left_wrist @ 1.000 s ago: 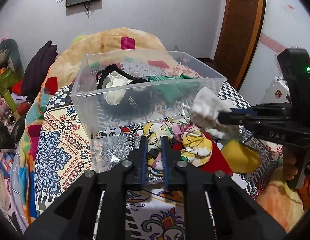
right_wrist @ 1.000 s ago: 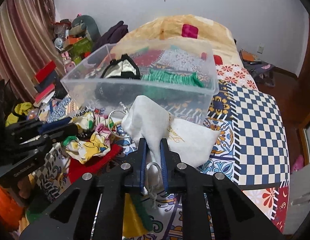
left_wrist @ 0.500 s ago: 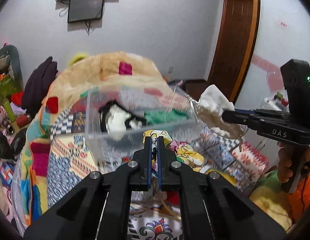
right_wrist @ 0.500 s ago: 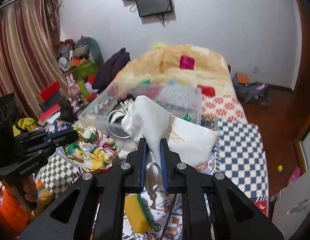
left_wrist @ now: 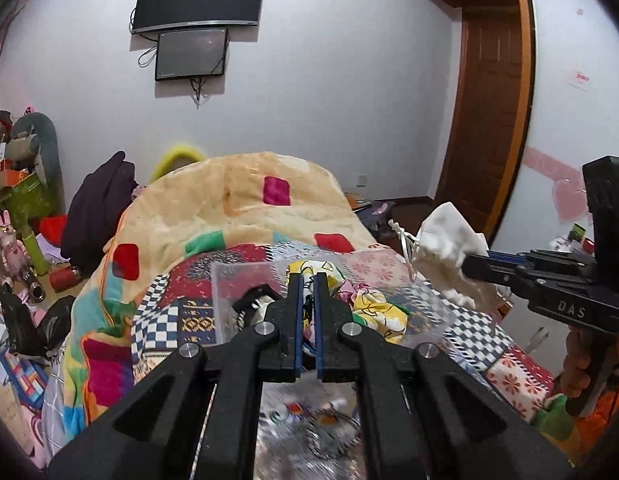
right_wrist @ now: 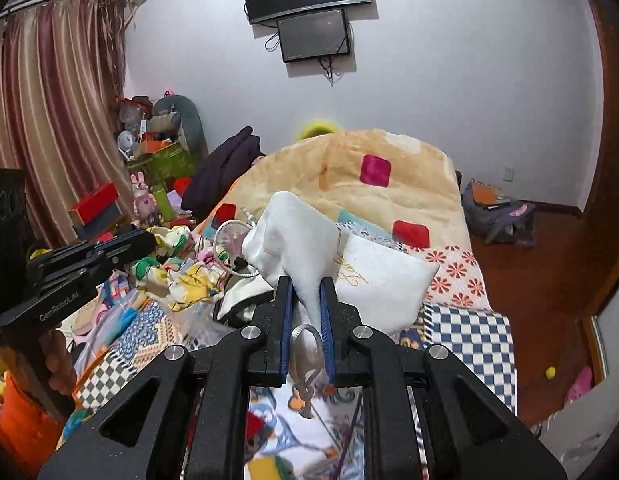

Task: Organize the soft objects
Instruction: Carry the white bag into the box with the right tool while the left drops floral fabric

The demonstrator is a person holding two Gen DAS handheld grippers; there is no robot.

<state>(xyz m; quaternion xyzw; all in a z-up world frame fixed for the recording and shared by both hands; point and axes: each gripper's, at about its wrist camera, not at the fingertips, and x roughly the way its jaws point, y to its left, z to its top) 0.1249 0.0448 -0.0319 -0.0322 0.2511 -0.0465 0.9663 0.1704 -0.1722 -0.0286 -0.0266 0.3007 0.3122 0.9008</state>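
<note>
Both carries are midway: the left gripper (left_wrist: 306, 280) jaws pinch floral fabric (left_wrist: 373, 308), the right gripper (right_wrist: 305, 296) jaws clamp a white drawstring pouch (right_wrist: 309, 236), above the half-filled clear bin (left_wrist: 237, 284).

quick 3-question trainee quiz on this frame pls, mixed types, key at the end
1. True or false: the right gripper is shut on the white drawstring pouch.
2. Multiple choice: what is the left gripper holding? A) a green sock B) the yellow floral cloth C) nothing
3. Fill in: the black-and-white item lies inside the clear plastic ____.

Key: 1. true, its fingers pinch the pouch's fabric and the pouch hangs clear of the bed. 2. B, the cloth is clamped between its fingers and lifted over the bin. 3. bin, standing on the patterned bedspread.
</note>
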